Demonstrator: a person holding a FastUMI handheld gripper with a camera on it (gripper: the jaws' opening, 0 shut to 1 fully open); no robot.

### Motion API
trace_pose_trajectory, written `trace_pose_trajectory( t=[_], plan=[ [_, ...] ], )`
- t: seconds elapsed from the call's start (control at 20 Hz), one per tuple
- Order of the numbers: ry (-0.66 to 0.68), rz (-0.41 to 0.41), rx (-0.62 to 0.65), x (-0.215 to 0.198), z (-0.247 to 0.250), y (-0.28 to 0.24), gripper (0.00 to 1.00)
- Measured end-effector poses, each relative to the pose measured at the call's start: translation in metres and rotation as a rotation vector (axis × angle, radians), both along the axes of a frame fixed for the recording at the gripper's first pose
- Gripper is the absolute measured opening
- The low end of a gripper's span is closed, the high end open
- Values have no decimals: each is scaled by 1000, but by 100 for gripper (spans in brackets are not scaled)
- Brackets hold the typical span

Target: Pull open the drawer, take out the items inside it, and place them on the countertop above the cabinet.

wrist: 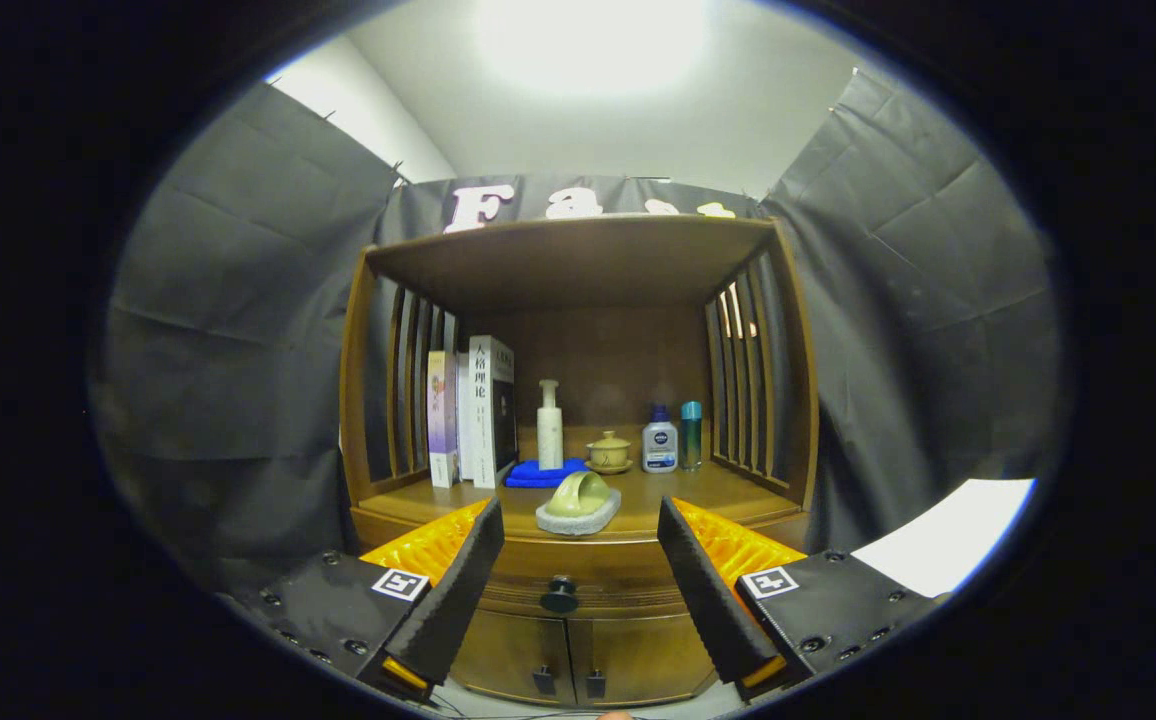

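Wooden cabinet drawer with round dark knob [559, 594] stood closed; above that knob a green cup on grey pad [579, 502] lay on the table [698, 492]. Hand-held gripper [578, 560] was spread, empty.

The white book [490, 410] has 人格理论 printed down its spine.

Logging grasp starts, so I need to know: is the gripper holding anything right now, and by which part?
Nothing is held. The gripper is open, its fingers spread either side of the round dark drawer knob without touching it.
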State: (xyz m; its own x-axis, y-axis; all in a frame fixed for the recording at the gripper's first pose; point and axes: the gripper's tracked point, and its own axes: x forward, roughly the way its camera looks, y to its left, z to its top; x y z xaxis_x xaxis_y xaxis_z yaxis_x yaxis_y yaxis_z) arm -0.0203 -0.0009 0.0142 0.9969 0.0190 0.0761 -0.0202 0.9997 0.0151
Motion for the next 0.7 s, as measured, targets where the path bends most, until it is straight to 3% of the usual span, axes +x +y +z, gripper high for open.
trace_pose_trajectory(
  t=[0.35, 0.7],
  plan=[
    [-32, -20, 44, -32, 24, -21, 97],
    [-51, -2, 61, -39, 38, -20, 97]
  ],
)
